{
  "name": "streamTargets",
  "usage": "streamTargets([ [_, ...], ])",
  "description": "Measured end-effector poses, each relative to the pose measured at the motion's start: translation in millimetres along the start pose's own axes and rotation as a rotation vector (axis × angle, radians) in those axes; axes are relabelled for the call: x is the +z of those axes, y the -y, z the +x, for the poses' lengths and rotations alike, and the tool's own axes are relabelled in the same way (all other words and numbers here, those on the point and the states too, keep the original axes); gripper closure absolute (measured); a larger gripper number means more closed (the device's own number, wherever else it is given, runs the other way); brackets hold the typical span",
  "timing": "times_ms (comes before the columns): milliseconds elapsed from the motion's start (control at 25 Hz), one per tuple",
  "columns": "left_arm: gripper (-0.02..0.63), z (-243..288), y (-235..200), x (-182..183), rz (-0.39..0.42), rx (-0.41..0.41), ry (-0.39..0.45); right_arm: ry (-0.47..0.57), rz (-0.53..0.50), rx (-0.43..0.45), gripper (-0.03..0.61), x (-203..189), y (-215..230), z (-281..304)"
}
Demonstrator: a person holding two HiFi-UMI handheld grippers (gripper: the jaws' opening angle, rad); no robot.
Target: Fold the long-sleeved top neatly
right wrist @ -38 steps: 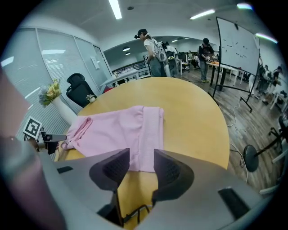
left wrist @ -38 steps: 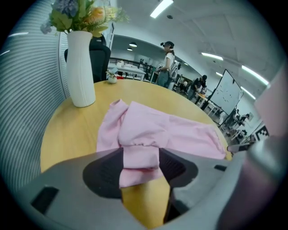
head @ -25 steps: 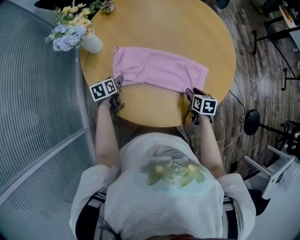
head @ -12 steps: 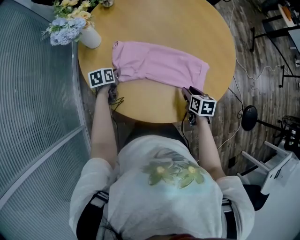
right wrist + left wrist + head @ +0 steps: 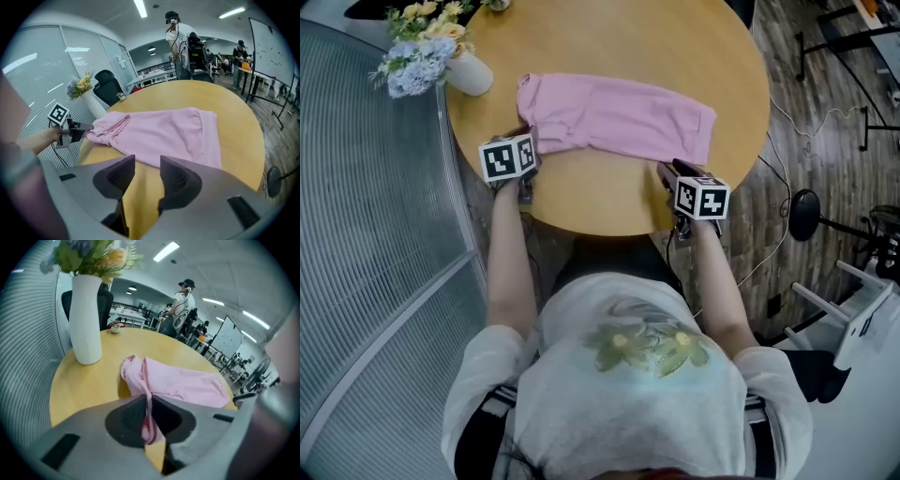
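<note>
The left gripper has just been closing its jaws. They now pinch a bunched fold of the pink long-sleeved top between the pads, and the cloth hangs down through the narrow gap at the lower centre of the left gripper view. From that pinch the fabric runs up and away onto the round wooden table. There the garment lies as a folded band across the middle of the head view, its gathered end at the left and its flatter end at the right. The right gripper has its jaws partly apart, with only bare tabletop between them. Its tips are just short of the top's near edge, at the lower right of the table in the head view. A white vase of flowers stands on the table in the upper left of that view, near the gathered end but apart from it. A person stands beyond the table at the top centre of the right gripper view.
</note>
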State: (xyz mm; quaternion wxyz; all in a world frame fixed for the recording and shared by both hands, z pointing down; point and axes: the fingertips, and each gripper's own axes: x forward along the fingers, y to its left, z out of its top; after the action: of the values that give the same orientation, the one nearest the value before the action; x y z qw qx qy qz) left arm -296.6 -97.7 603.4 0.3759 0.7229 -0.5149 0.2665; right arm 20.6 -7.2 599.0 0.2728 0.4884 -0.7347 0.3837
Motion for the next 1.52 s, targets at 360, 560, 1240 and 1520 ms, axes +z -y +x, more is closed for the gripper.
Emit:
streamTargets([
  [360,0.575,-2,42,26,0.439,0.185,-0.059,0.009,-0.024,0.084,0.402,29,-11,9],
  [560,0.577,0,134,43,0.993,0.314,-0.048,0.021,-0.006,0.108,0.402,46,8,2],
  [1240,0.512,50,306,-73,0.798,-0.115,-0.095,0.011,0.205,0.326,0.394,64,69,12],
  [1520,0.46,60,279,-107,0.774,-0.104,-0.24,0.033,0.06,0.252,0.385,135,78,77],
])
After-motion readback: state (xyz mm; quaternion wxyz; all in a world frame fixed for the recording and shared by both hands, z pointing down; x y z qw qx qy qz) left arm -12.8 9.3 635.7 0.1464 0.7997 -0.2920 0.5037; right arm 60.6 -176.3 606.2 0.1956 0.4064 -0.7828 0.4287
